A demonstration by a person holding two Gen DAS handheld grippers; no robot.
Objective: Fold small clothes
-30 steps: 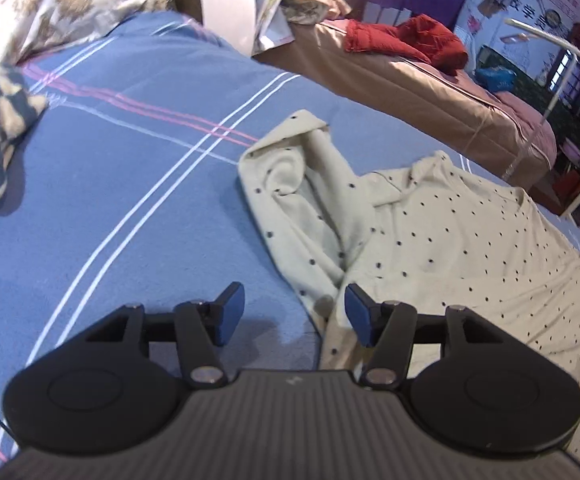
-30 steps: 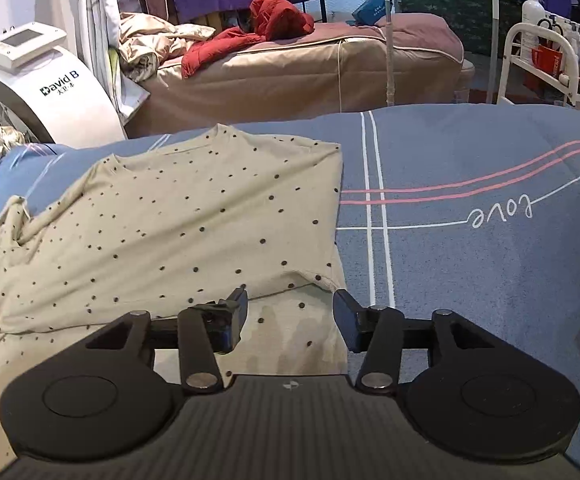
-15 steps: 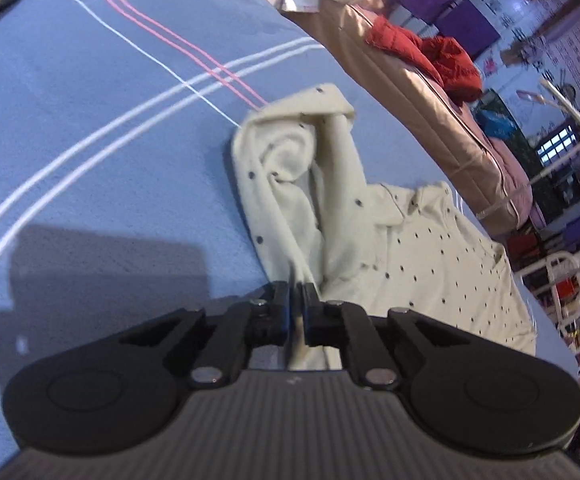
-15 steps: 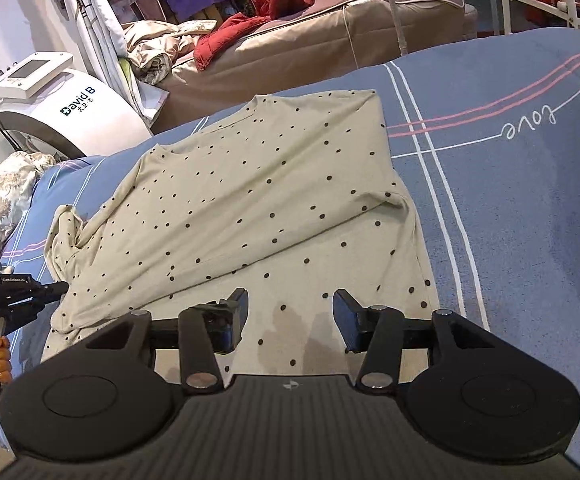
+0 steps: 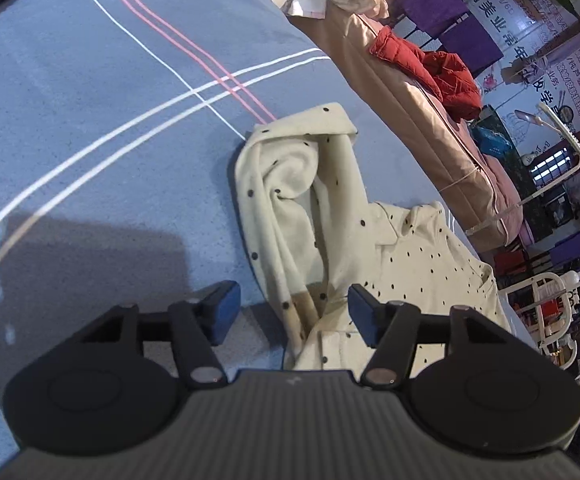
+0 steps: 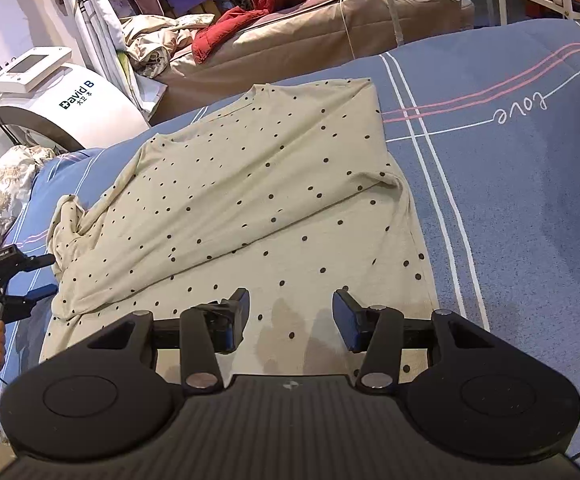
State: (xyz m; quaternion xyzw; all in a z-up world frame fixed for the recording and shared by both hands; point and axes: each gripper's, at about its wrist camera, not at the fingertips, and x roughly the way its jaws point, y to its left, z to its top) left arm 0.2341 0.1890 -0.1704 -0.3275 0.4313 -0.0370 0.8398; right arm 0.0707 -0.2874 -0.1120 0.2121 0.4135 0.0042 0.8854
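A: How are the tongs set?

B: The left gripper (image 5: 290,314), jaws just reopened, straddles the dotted T-shirt's (image 6: 250,200) bunched sleeve (image 5: 290,184); nothing is held. The right gripper (image 6: 290,320) is spread over the hem.

A: And the shirt?

B: It is spread on the blue bedsheet (image 6: 510,200). The sleeve edge should be pinched, then folded inward.

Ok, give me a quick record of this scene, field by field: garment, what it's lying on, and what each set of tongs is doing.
garment: cream polka-dot shirt, spread out, one sleeve bunched
surface: blue bedspread with white and pink lines
left tongs: open, jaws just reopened, astride the shirt's edge near the bunched sleeve, not gripping
right tongs: open, over the shirt's near part, nothing gripped
fold: not yet made
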